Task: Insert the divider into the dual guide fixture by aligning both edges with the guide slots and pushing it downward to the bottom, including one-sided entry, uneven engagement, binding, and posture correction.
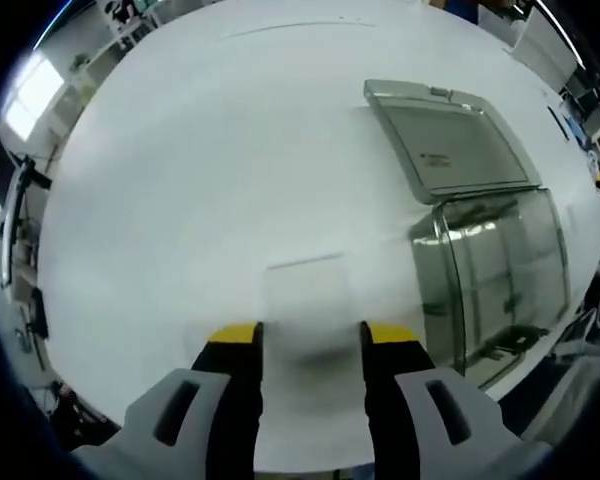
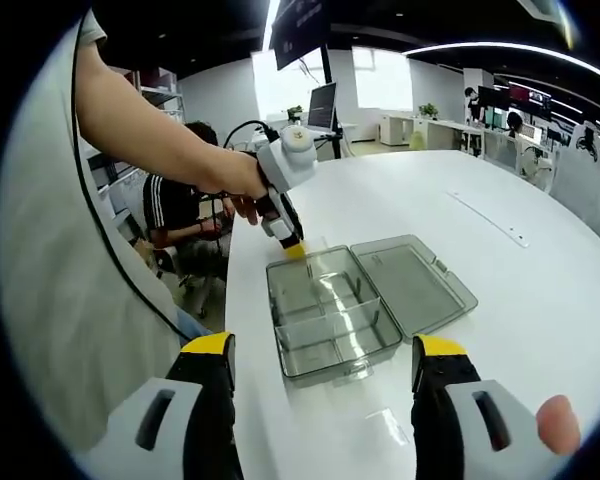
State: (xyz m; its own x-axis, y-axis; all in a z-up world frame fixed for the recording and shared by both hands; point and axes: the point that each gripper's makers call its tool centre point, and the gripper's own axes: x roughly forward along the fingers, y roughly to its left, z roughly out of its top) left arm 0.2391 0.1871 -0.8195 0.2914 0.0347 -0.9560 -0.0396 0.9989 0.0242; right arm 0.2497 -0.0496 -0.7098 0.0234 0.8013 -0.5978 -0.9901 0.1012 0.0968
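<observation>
Lying open: clear box (image 2: 330,315) (w/ dividers)

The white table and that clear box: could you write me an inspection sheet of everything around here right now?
Surface: white table, mostly bare.
Job's things: clear plastic box with hinged lid lying open; a clear flat divider lies on the table ahead of the left gripper.
Clutter: nothing seen.
Grippers: left gripper open, hovering at the box's far end; right gripper open, empty.
Cables: black cable at the left gripper.
Surroundings: office desks, monitors, a seated person.
</observation>
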